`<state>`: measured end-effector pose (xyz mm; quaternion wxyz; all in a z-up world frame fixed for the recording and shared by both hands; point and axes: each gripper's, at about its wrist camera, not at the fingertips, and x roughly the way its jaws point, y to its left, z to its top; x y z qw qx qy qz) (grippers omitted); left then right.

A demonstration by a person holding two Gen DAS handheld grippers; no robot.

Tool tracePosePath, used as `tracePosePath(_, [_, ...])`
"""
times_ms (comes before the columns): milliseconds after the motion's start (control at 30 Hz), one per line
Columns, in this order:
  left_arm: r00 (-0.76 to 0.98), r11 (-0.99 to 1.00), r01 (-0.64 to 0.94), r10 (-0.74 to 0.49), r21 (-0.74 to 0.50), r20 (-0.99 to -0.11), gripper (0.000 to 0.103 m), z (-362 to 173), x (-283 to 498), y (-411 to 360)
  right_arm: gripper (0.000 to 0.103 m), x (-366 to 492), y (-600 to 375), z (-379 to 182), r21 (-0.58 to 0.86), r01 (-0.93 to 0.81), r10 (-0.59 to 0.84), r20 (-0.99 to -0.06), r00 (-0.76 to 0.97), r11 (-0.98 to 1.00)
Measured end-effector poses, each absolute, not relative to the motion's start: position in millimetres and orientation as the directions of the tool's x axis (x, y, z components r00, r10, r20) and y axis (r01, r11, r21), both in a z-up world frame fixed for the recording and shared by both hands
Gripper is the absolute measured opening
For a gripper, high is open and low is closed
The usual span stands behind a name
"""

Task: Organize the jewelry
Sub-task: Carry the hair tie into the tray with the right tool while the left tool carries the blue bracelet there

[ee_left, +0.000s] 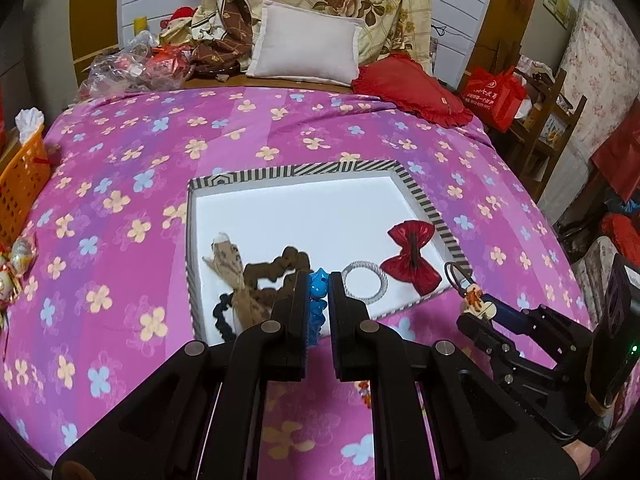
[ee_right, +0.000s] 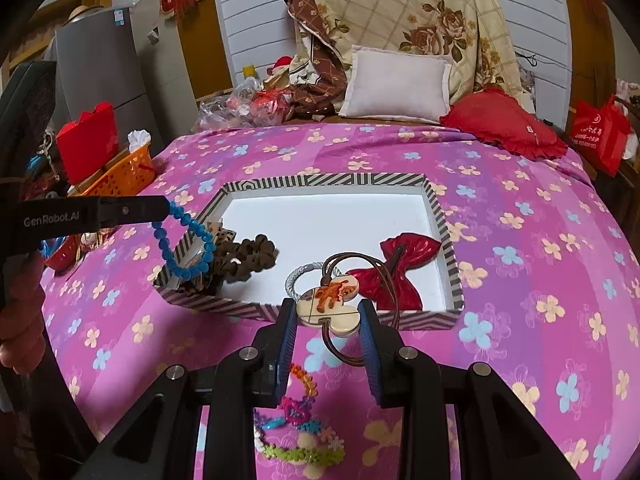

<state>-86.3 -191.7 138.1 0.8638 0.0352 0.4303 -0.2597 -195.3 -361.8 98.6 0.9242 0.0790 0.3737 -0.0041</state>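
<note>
Now my left gripper point(ee_left: 319, 286) has its fingers clamped on the blue bead bracelet point(ee_right: 185, 240), and my right gripper point(ee_right: 328, 312) pinches the clover pendant point(ee_right: 328, 300), probably above the striped box point(ee_right: 444, 216).

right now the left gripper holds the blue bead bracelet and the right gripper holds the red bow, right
Not quite. The right gripper holds a cream clover-shaped pendant on a brown cord, as the right wrist view shows; the shiny red bow lies in the striped-rim white tray. The left gripper does hold the blue bead bracelet.
</note>
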Motion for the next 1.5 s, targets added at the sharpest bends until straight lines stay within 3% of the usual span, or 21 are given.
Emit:
tracePosePath(800, [0.439, 0.873, 0.46, -0.38, -0.16, -0.814, 0.007, 91, -29, -233, 0.03, -122, -372, 74, 0.134, 0.071, 0.049, -0.726, 0.686, 0.988])
tracePosePath(1500, [0.395, 0.918, 0.378, -0.276, -0.119, -0.876, 0.008, 38, 1, -213, 0.03, -55, -370, 16, 0.135, 0.034, 0.095, -0.835, 0.542, 0.99])
